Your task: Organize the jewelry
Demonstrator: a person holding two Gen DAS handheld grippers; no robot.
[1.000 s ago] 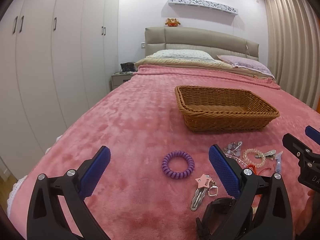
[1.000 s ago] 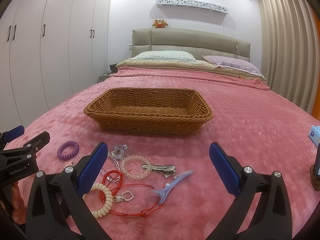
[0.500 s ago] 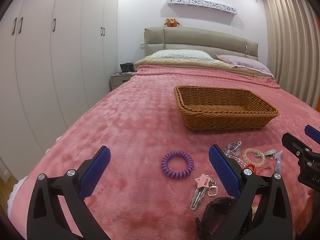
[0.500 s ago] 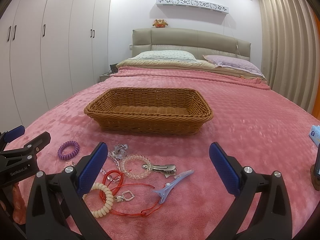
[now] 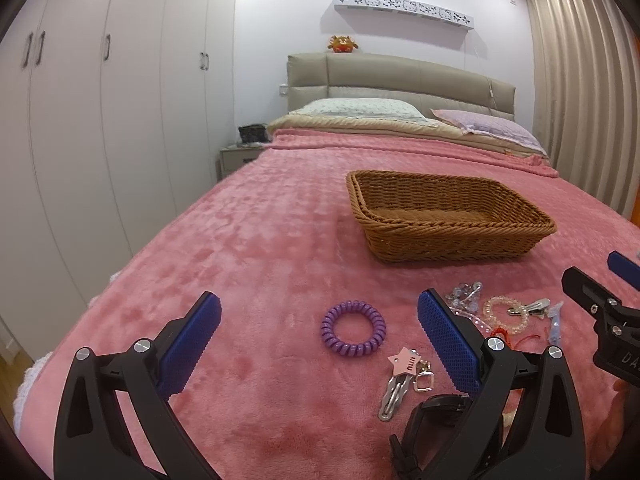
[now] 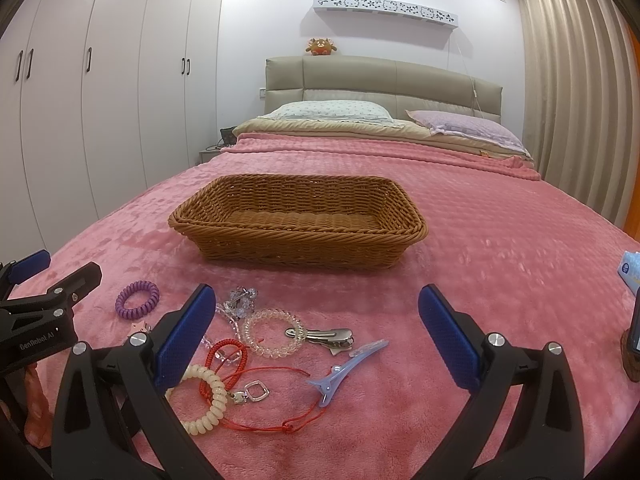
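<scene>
Two grippers, left gripper (image 5: pixel 320 330) and right gripper (image 6: pixel 312 330), hover over the pink blanket (image 6: pixel 500 248), jaws spread wide, grasping nothing. Purple spiral hair tie (image 5: pixel 353 333) lies between the left fingers. Beaded bracelet (image 6: pixel 273 333), silver clip (image 6: pixel 322 337), blue clip (image 6: pixel 346 368) lie before the wicker basket (image 6: pixel 298 246).

White wardrobe doors (image 6: pixel 100 100) fill the left of the frame, and beige curtains (image 6: pixel 572 92) hang at the right. A padded headboard (image 6: pixel 380 84) stands centre against the pale wall (image 6: pixel 260 20), behind the pink-covered bed (image 6: pixel 500 232).
</scene>
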